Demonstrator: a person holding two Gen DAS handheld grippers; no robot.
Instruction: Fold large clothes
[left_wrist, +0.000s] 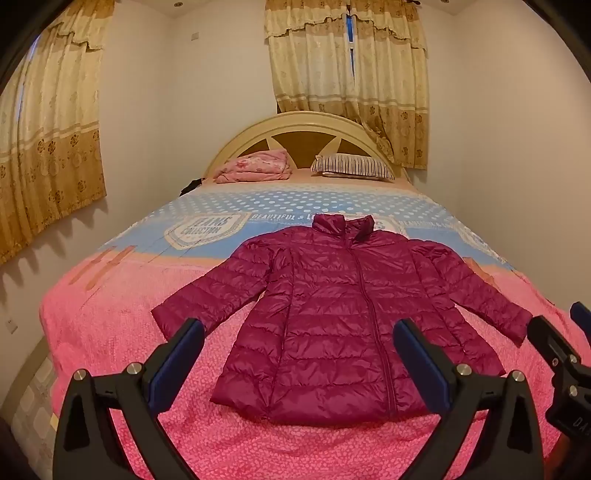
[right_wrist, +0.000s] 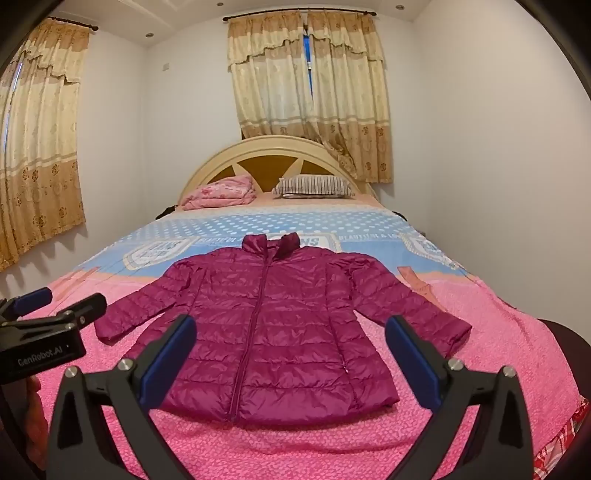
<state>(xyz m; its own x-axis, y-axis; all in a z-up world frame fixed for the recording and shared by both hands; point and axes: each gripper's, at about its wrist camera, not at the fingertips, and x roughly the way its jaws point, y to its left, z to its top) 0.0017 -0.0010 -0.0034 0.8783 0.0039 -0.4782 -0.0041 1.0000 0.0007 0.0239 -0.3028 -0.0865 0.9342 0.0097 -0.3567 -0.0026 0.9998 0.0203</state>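
Magenta quilted down jacket (left_wrist: 332, 317) lies flat on the bed (left_wrist: 110, 332), front up, zipped, sleeves splayed out to both sides. Long axis runs from hem, nearest the cameras, to collar, pointing at the headboard (left_wrist: 306, 127). Hem sits on the pink blanket; collar reaches the blue dotted sheet.

Left gripper (left_wrist: 297, 338): jaws wide apart, nothing held, hovering short of the hem and above it. From the left wrist view the jacket body fills the gap between the two fingers, shifted a little right; the left sleeve cuff (left_wrist: 173, 317) shows just past the left finger.

Right gripper (right_wrist: 290, 334): jaws equally wide, empty, also clear of the cloth. From its view the zip line runs slightly left of centre; right sleeve cuff (right_wrist: 452, 330) lies just beyond the right finger.

Each gripper shows at the edge of the other's view, so they hang side by side at the foot of the bed. Judgement: each is nearer its own sleeve, so a sleeve-in fold would suit left to left cuff, right to right.

Containers: none seen. At the bed's head, a folded pink quilt (left_wrist: 255, 166) and a striped pillow (left_wrist: 351, 166), well apart from the jacket. Curtains (left_wrist: 347, 74) behind.

No fold begun, by the look of it.
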